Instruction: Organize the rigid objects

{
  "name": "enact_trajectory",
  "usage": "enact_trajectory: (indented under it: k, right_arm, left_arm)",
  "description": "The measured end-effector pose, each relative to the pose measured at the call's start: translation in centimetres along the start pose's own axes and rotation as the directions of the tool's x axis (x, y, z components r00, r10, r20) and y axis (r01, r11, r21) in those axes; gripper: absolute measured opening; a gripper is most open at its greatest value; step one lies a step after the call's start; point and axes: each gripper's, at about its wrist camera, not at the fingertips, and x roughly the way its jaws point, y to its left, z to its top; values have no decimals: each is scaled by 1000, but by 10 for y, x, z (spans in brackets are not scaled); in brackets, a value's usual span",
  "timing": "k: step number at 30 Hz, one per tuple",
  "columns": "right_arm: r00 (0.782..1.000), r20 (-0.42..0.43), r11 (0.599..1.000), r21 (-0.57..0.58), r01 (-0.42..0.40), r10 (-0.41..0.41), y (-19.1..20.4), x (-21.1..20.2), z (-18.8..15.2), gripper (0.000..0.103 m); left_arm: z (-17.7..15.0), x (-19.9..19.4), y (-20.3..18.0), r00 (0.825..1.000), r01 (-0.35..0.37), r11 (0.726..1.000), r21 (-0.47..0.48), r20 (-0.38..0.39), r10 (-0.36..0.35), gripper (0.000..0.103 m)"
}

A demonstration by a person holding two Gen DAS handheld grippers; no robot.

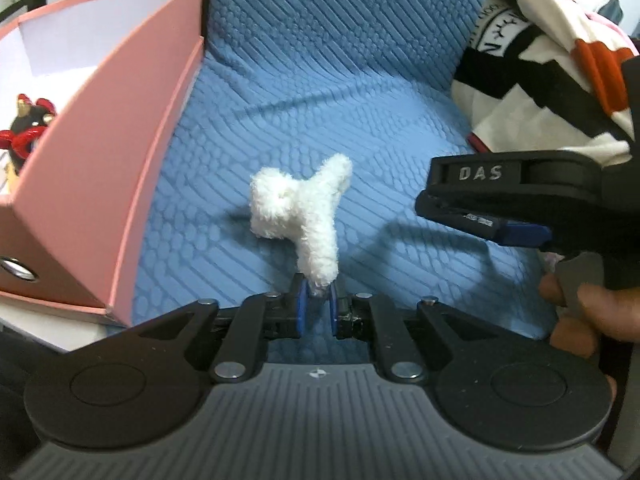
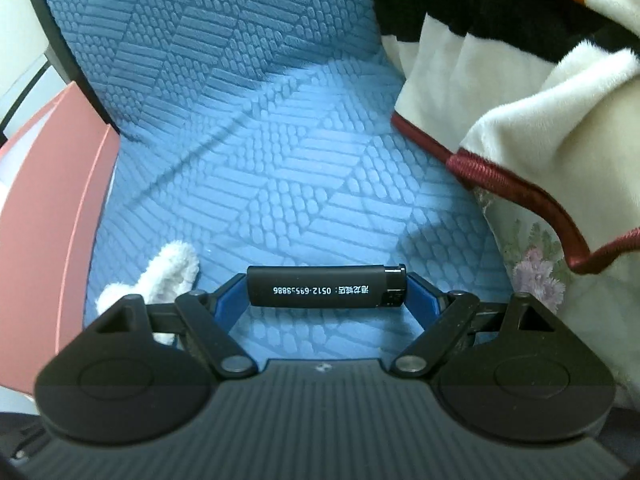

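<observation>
Here both grippers are loaded: the left gripper [image 1: 318, 306] pinches, with its fingers narrow, 1 leg of the white fluffy toy [image 1: 298, 212] above the blue quilted cushion [image 1: 320, 80], while the right gripper [image 2: 326, 294] clamps the black lighter [image 2: 326, 286] endwise between wide-set fingers. The step looks like carrying, and next each piece probably needs swinging left over the wall of the pink box [image 1: 132, 92], where a black and red figurine [image 1: 26, 128] already sits, before release.

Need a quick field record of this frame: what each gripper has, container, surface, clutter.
left gripper: shut on white fuzzy toy, pinched at one end
right gripper: shut on black lighter, held lengthwise across the fingers
container: pink box, open, left of the toy
box contents: black and red figurine
surface: blue textured cushion
clutter: striped blanket at right
</observation>
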Motion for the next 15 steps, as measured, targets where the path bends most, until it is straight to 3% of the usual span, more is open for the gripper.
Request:
enact_trajectory:
  k: [2, 4, 5, 6, 15]
  right_arm:
    - [1000, -18, 1000, 20, -7, 8, -4, 4, -4, 86]
    - [1000, -15, 999, 30, -12, 12, -5, 6, -7, 86]
    - [1000, -13, 1000, 15, -10, 10, -3, 7, -8, 86]
    - [1000, -6, 1000, 3, -10, 10, -2, 7, -8, 86]
    - [1000, 21, 1000, -16, 14, -14, 0, 10, -5, 86]
  left_arm:
    - [1, 5, -1, 1000, 0, 1000, 15, -27, 1, 21]
    - [0, 8, -1, 999, -18, 1000, 13, -31, 18, 38]
    - [1, 10, -1, 999, -33, 999, 11, -31, 33, 53]
    - [1, 10, -1, 999, -46, 999, 9, -27, 46, 59]
    - [21, 24, 8, 996, -86, 996, -2, 21, 86, 59]
